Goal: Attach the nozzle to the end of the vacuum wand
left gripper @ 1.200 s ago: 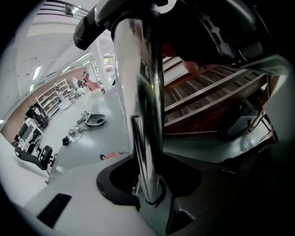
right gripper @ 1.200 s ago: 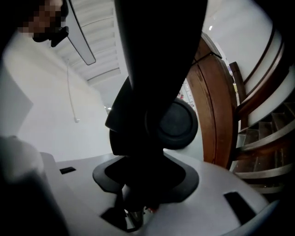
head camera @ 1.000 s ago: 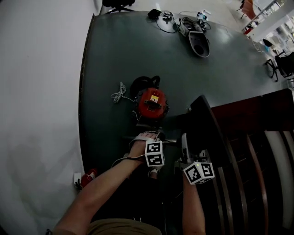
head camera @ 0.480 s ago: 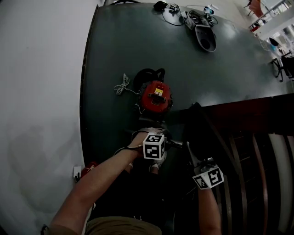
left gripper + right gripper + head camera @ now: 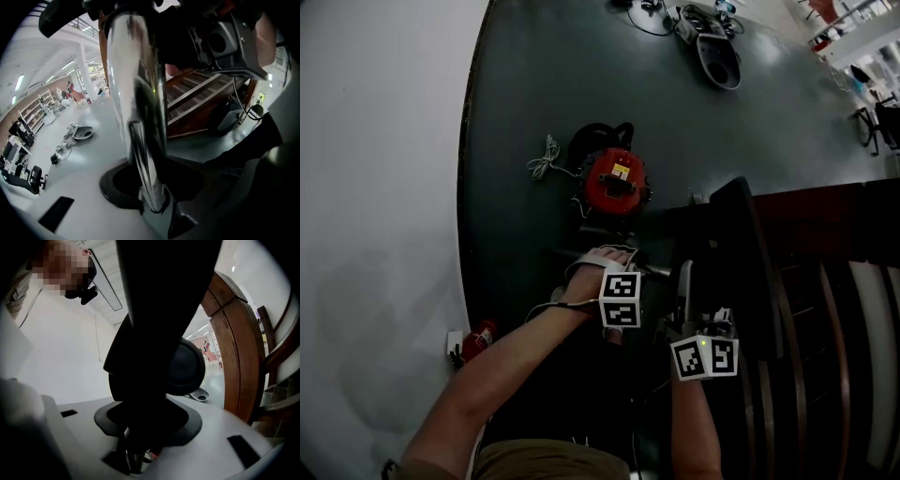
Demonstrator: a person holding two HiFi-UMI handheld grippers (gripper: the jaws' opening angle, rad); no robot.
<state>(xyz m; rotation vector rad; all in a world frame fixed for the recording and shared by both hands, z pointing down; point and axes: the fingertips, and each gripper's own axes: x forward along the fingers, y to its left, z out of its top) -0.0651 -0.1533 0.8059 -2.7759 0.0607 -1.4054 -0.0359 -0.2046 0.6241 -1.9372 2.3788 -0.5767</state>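
The left gripper (image 5: 152, 199) has its jaws set narrow on the chrome vacuum wand (image 5: 136, 93). They have just been closing, and the tube runs from between them straight up the middle of the left gripper view. The right gripper (image 5: 140, 446) has its jaws drawn close together on the black nozzle (image 5: 154, 333). The nozzle's dark neck rises out of the grip and fills the centre of the right gripper view, with a round black wheel (image 5: 187, 366) on its right side. In the head view the two grippers sit just beside each other, the left one to the left. The nozzle's broad black body (image 5: 741, 253) stands up beyond the right gripper, against a wooden railing (image 5: 844, 281). Whether the wand's end is seated in the nozzle cannot be made out. Beyond the left hand (image 5: 595, 272), the red vacuum canister (image 5: 617, 183) rests on the dark floor (image 5: 534, 94). A white cord (image 5: 546, 161) lies bunched near the canister's left side.
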